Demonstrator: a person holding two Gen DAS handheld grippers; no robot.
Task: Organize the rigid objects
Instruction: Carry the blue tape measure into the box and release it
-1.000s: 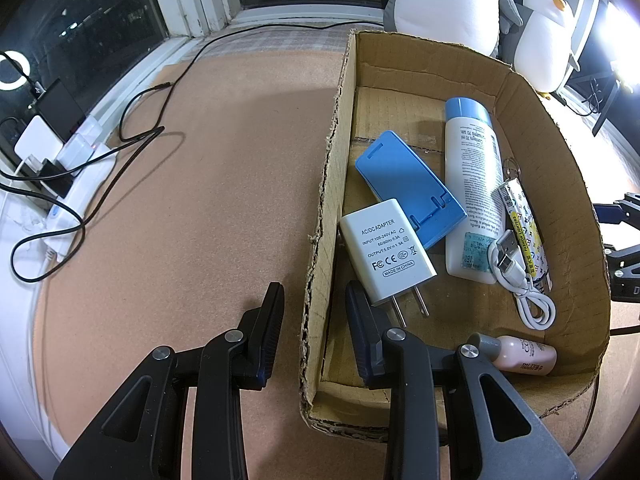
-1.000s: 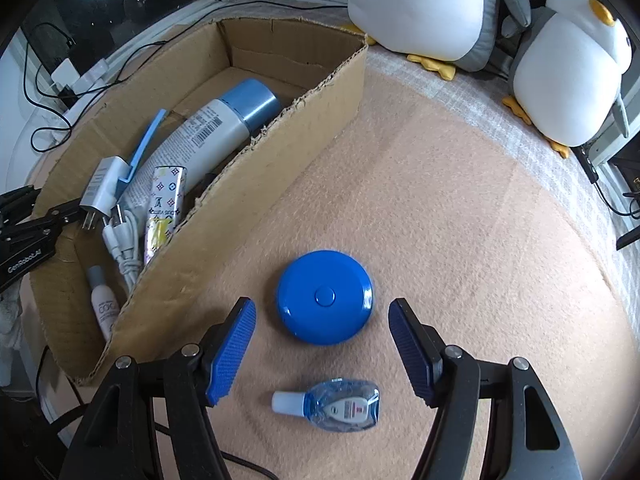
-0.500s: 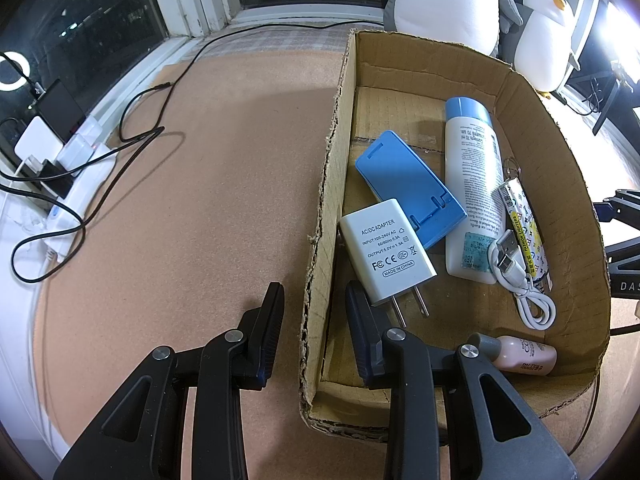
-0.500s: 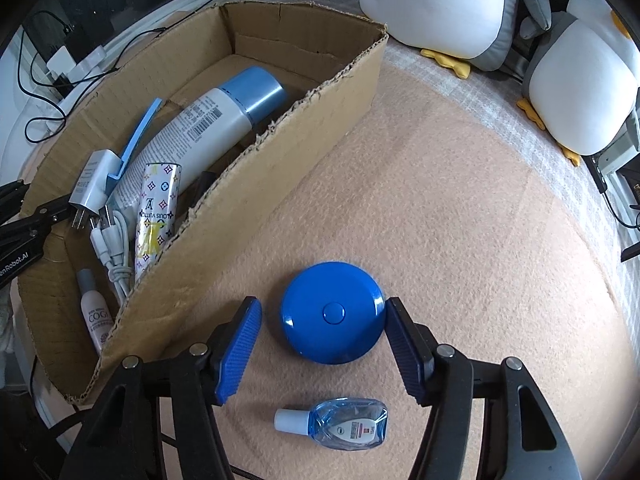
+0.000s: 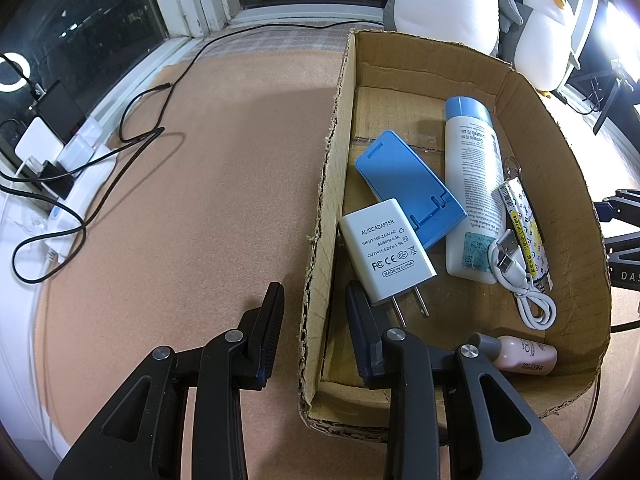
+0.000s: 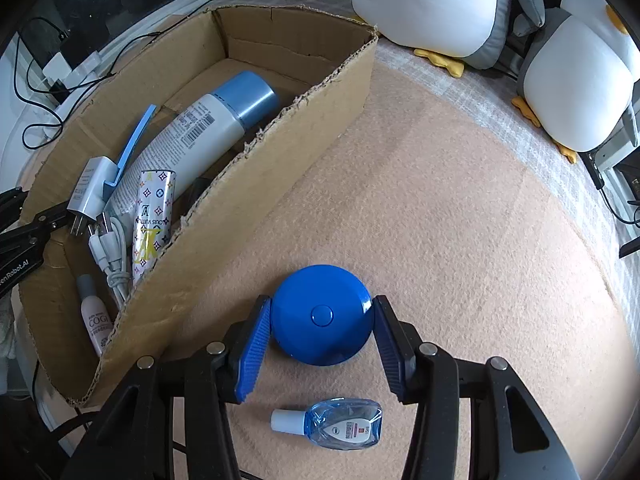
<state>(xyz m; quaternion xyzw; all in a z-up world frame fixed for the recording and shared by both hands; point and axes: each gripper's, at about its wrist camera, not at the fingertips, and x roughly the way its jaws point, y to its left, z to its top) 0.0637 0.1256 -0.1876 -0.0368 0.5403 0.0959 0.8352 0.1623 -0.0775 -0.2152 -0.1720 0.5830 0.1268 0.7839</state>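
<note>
The right gripper [image 6: 322, 322] is pointing steeply down at the blue round case [image 6: 322, 314], its jaws having just been closing, and both blue pads are now meeting the case's rim at 9 and 3 o'clock. The case is sitting flat on the tan felt mat [image 6: 460, 220], just outside the long side of the cardboard box [image 6: 256, 184]. At 6 o'clock from the case, near but apart, a small clear blue bottle [image 6: 344, 426] is lying on its side with its white cap toward 9 o'clock.

The left gripper [image 5: 316, 320] is straddling the near corner of the box's side wall, one finger outside and one inside; the jaws are standing narrow and appear to be pinching the torn cardboard edge.

Inside the box, going outward from that gripper, a white AC adapter [image 5: 386, 254] is lying with its prongs toward 6 o'clock, a blue flat stand [image 5: 408, 188] is lying at its 12 o'clock, then a white bottle with a blue cap [image 5: 474, 184], a patterned lighter [image 5: 524, 232], a coiled white cable [image 5: 528, 292] and a small pink bottle [image 5: 520, 354] at 4 o'clock.

Two plush penguins [image 6: 576, 80] are sitting beyond the mat at 1 o'clock.
</note>
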